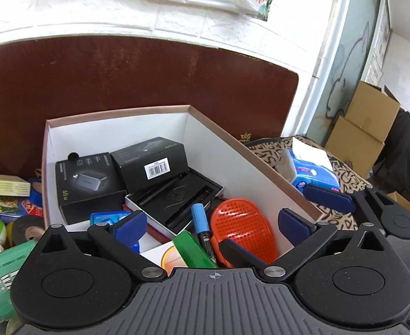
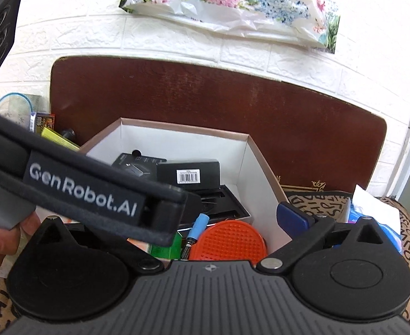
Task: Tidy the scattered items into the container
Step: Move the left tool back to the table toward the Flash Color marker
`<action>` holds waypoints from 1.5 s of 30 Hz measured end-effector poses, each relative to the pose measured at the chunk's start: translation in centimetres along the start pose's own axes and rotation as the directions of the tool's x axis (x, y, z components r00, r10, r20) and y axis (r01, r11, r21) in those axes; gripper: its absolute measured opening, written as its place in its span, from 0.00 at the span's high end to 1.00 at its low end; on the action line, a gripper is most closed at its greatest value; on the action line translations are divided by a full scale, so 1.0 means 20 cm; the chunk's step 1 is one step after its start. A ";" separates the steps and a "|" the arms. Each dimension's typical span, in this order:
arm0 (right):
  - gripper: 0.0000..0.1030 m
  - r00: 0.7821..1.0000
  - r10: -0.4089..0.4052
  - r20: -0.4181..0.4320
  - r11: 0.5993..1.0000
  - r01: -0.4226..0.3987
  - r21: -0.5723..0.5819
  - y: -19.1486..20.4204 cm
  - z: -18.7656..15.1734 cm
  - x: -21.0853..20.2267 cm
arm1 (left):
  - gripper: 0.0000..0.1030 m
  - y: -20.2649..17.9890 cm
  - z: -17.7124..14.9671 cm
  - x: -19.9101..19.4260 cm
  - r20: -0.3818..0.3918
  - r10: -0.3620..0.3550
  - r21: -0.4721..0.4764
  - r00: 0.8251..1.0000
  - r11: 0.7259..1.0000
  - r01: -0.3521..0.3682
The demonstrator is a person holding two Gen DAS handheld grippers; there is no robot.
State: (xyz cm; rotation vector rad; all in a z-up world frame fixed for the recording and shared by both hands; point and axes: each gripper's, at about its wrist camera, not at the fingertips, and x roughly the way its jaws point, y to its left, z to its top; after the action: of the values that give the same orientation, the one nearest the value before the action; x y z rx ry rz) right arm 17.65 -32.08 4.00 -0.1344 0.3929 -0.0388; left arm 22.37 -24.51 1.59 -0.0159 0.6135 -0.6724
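Observation:
A white cardboard box with a pinkish rim holds two black product boxes, an open black case, a blue marker, an orange bristled brush, a green carton and a small blue pack. My left gripper is open and empty, its blue pads hovering over the box's near end. The box also shows in the right wrist view. My right gripper looks open at the box's right side, its left finger hidden behind the left gripper's body. Its finger also shows in the left wrist view.
Loose items lie left of the box: black tape roll, green packet, yellow box, colourful packs. A blue tissue pack lies on the patterned cloth at right. A dark red headboard stands behind. Cardboard cartons are far right.

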 end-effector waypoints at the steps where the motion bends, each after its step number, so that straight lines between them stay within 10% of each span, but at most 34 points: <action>1: 0.00 1.000 0.002 0.005 1.000 -0.002 0.000 0.01 0.01 -0.02 | 0.00 -0.01 0.00 -0.02 0.001 0.002 0.003 1.000 1.000 -0.002; 18: 0.00 0.995 0.058 0.083 0.996 -0.052 -0.068 0.18 0.09 -0.36 | 0.00 -0.02 -0.10 -0.44 0.040 0.043 -0.047 0.998 0.998 -0.041; 29: 0.00 0.974 0.224 0.031 0.972 -0.221 -0.080 0.53 -0.04 -0.53 | 0.00 0.12 -0.44 -0.83 0.036 0.182 -0.141 0.983 0.974 -0.175; 45: 0.00 0.821 0.539 -0.187 0.829 -0.556 -0.055 1.34 -0.33 -0.54 | 0.00 0.61 -1.10 -1.31 -0.109 0.382 -0.348 0.917 0.850 -0.396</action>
State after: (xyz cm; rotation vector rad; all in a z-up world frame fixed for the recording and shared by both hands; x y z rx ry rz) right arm 5.33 -5.62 -1.70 -0.1197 0.5888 0.5506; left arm 1.52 4.56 -5.24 -0.2208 0.7445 -0.1559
